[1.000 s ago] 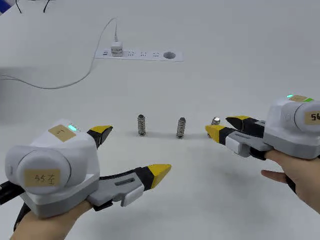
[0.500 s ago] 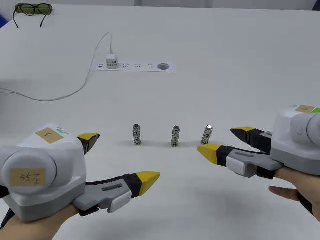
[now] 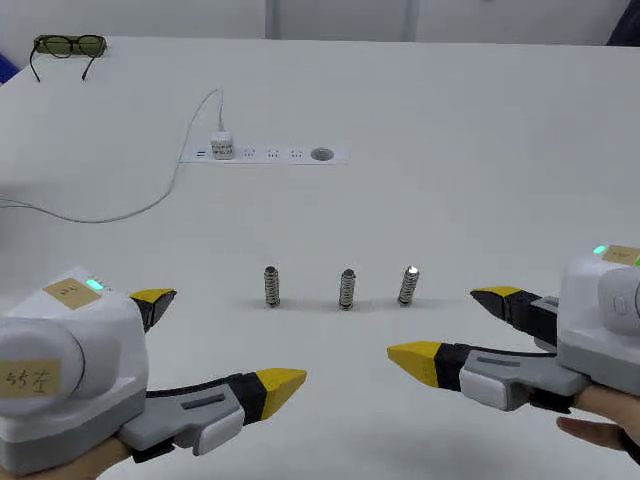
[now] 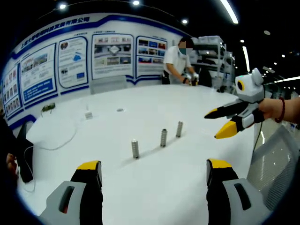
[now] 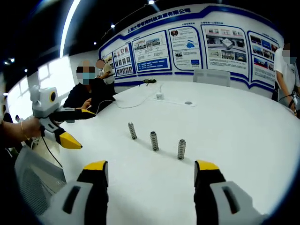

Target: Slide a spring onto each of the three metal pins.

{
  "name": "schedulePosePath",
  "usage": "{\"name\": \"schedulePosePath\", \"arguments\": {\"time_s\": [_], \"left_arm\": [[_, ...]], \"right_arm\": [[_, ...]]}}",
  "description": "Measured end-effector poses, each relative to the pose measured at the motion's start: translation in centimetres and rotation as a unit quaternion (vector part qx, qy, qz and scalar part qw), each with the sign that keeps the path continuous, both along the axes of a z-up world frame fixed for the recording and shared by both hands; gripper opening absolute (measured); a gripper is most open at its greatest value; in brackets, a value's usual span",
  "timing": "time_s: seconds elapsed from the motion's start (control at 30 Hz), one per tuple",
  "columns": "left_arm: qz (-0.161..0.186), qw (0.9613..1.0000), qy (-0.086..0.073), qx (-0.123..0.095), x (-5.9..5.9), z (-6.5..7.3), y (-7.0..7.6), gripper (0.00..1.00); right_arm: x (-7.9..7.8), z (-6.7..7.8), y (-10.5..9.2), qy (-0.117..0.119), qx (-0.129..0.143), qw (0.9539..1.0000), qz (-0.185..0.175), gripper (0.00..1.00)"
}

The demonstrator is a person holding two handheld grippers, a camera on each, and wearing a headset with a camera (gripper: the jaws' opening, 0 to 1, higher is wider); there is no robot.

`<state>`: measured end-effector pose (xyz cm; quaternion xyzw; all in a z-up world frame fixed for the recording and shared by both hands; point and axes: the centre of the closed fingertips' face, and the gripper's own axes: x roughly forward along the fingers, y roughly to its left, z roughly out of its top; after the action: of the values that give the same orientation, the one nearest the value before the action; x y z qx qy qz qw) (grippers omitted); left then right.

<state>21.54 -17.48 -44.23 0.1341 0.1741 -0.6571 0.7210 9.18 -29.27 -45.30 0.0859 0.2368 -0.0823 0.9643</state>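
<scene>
A tan paper sticker [image 3: 30, 378] on the left tool [image 3: 215, 338] reads "55" plus a handwritten character. The edge-cropped sticker [image 3: 625, 255] on the right tool [image 3: 452, 325] is unreadable. Both tools have their yellow-tipped jaws spread wide and grip nothing, hovering over the white counter [image 3: 480, 150]. At 12 o'clock between them stands a row of three upright silver metal pins [image 3: 347, 289], each sleeved in a coiled steel spring [image 3: 271, 286], well apart from both tools. Further off at 11 o'clock lies a white power strip [image 3: 265, 154] with a white plug [image 3: 222, 146] and a white cable [image 3: 150, 205]. Dark-framed green glasses [image 3: 68, 45] sit near the far left edge. Bare counter rings the pins.
</scene>
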Motion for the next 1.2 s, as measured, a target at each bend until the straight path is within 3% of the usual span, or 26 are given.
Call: {"name": "schedulePosePath", "arguments": {"time_s": [0.63,1.2], "left_arm": [[-0.004,1.0000,0.002,0.002,-0.6,0.2,1.2,1.00],[0.003,1.0000,0.006,0.003,-0.7,0.1,1.8,1.00]], "right_arm": [[-0.6,0.5,1.8,-0.008,-0.006,0.9999,0.012,0.89],[-0.9,0.8,2.0,-0.010,-0.013,0.9998,0.009,0.89]]}}
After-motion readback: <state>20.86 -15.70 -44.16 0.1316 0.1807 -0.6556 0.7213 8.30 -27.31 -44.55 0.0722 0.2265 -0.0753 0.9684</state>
